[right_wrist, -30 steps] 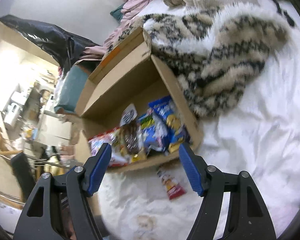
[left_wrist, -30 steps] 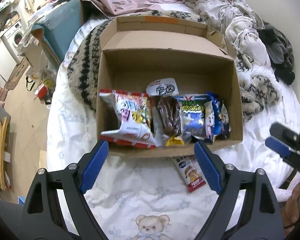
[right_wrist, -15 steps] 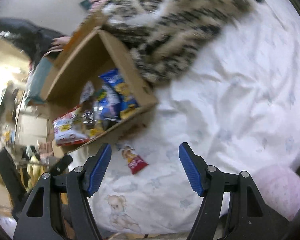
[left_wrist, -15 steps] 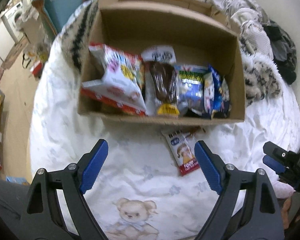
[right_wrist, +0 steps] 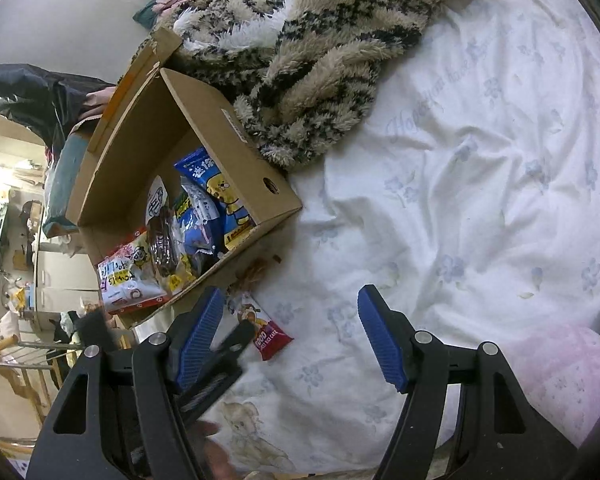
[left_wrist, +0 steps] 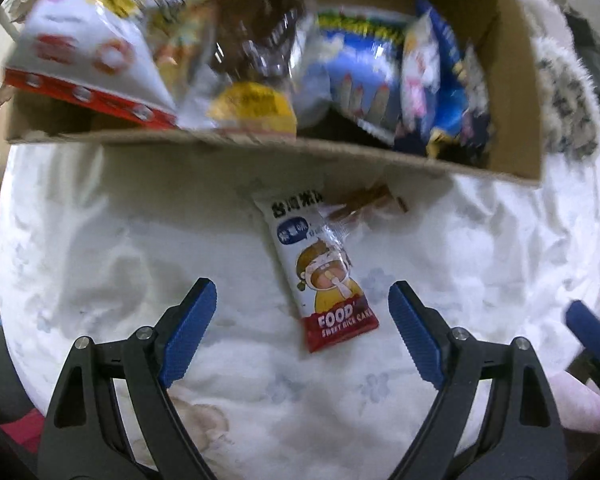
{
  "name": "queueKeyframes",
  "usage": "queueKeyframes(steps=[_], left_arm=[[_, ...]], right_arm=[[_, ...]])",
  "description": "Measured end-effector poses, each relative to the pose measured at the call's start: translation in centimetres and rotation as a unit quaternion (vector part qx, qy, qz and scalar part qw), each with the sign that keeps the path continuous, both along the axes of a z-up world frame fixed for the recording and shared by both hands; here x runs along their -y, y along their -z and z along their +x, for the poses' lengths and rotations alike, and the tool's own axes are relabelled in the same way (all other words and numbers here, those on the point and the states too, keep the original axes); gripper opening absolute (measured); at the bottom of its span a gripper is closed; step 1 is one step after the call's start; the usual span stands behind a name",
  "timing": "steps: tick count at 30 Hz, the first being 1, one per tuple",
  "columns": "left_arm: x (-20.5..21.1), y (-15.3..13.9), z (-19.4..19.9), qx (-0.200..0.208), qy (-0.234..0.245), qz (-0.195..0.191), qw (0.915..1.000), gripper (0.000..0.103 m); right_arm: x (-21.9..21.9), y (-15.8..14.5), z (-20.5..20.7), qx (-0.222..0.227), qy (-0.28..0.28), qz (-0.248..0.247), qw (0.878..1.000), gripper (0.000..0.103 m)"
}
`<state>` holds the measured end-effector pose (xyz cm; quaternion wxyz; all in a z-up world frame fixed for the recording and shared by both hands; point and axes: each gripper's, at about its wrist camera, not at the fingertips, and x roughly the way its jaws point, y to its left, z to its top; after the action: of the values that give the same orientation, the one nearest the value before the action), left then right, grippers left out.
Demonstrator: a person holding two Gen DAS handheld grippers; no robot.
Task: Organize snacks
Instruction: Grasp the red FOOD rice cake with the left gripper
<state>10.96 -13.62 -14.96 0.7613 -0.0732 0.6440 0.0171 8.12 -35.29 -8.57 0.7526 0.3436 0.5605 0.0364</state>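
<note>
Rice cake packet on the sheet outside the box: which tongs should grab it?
Left. The left tongs are open with the rice cake packet lying just ahead between the fingers. The right tongs are open over bare bedsheet, packet off to their side.

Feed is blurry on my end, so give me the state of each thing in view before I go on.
left gripper: open, empty, above the rice cake packet.
right gripper: open, empty.
rice cake packet: sealed, flat on the sheet, outside the box.
small brown snack: on the sheet beside the box.
cardboard box: open, holding several snack bags.
</note>
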Motion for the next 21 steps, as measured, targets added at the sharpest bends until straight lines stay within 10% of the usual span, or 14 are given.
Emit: queueKeyframes(steps=[4, 8, 21], left_arm=[[0.6, 1.6, 0.5, -0.012, 0.006, 0.028, 0.9995, 0.082], [1.0, 1.7, 0.0, -0.022, 0.033, 0.039, 0.9985, 0.028], [-6.1, -3.3, -5.3, -0.029, 0.048, -0.009, 0.9984, 0.028]], right_arm=[[0.2, 0.0, 0.1, 0.0, 0.003, 0.001, 1.0, 0.073], [0.1, 0.2, 0.3, -0.005, 0.001, 0.003, 1.0, 0.073], [-1.4, 0.1, 0.7, -0.004, -0.021, -0.018, 1.0, 0.073]])
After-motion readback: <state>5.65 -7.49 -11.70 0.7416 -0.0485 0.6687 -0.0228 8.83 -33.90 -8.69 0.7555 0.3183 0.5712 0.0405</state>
